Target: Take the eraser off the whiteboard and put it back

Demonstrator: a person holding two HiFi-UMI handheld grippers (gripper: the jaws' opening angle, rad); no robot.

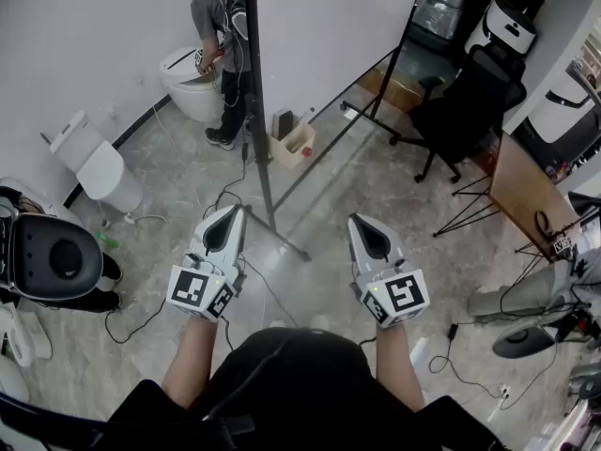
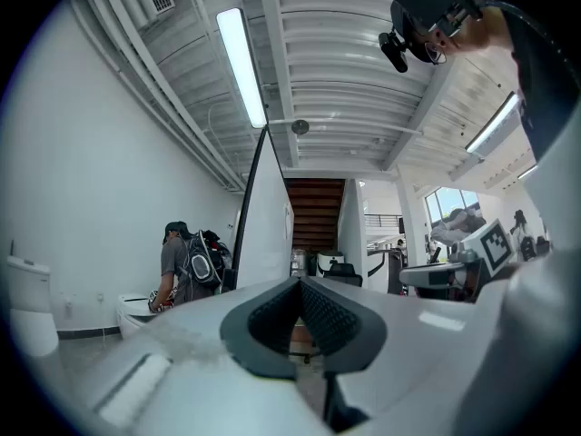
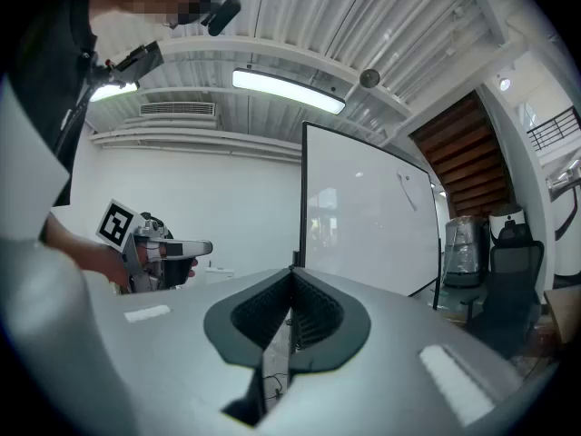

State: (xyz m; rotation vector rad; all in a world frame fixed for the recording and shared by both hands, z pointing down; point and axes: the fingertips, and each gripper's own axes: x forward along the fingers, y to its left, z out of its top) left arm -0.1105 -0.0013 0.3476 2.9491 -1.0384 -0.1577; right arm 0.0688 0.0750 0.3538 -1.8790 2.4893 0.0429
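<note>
forward: left gripper (image 1: 228,216), right gripper (image 1: 359,224) level, side by side, jaws together.

**Head view.** The whiteboard (image 1: 319,26) stood on its stand ahead of the person. Its post (image 1: 261,139) rose beyond the two grippers, on a line between them. The left gripper (image 1: 232,214) and the right gripper (image 1: 357,222) were held side by side, well apart, above the floor. A box (image 1: 295,144) sat on the floor at the board's foot. Left of the board, another person (image 1: 223,36) stood at a toilet (image 1: 191,87) against the wall. A second toilet (image 1: 101,169) stood nearer, along the same wall. An office chair (image 1: 465,97) stood to the right of the board.
</note>
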